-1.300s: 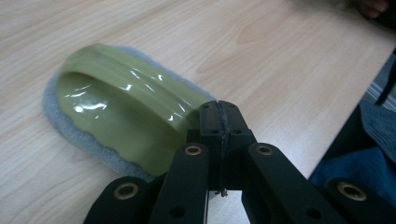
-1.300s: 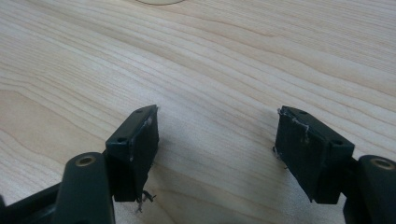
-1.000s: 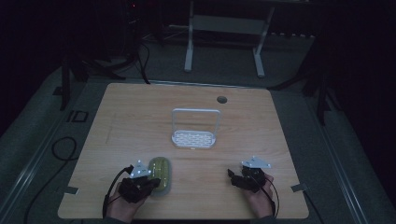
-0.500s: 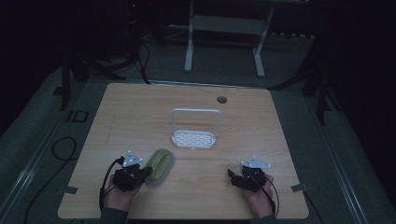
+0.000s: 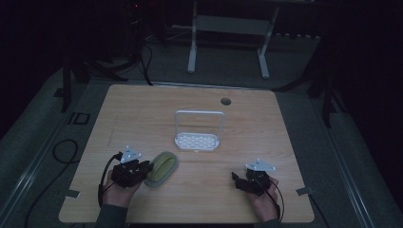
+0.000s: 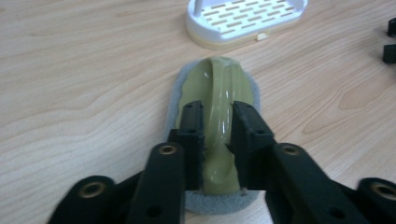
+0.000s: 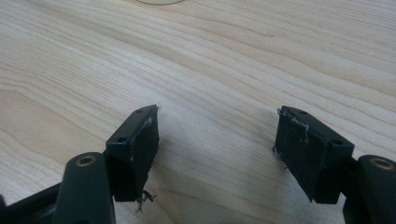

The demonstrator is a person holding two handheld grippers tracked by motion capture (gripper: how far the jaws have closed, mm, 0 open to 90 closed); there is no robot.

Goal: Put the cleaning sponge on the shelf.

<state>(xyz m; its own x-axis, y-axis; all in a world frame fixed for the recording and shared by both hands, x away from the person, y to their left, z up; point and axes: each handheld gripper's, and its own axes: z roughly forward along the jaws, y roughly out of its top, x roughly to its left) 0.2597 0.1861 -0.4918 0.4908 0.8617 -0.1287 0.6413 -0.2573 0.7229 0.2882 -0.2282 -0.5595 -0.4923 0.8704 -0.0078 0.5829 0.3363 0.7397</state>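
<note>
No brand or writing is readable on anything here; the room is dim and the floor past the table [image 5: 142, 109] is lost in shadow.

Far left, a black cable [image 5: 64, 151] loops off the table edge. Next comes the left hand [image 5: 116, 192], forearm cut off by the bottom edge in the high view, gripping the left gripper [image 6: 218, 122] low over the wood and pointed right toward the green scrub brush [image 5: 162, 167]. In the left gripper view the jaws have just been opening: they stand on either side of the brush's arched green handle [image 6: 223, 93], very close, and whether the pads still touch it is hard to make out. The brush lies flat on the table near the front left, its grey pad [image 6: 173, 100] underneath, its near end hidden behind the jaws.

Just beyond it, mid-table, stands the white slotted tray [image 5: 197, 141] with its upright loop handle; the left gripper view cuts that off at the top.

On the right, the right hand [image 5: 264, 197] rests near the front edge, the right gripper [image 7: 217, 140] held low, pads wide apart over bare wood with nothing between them.
</note>
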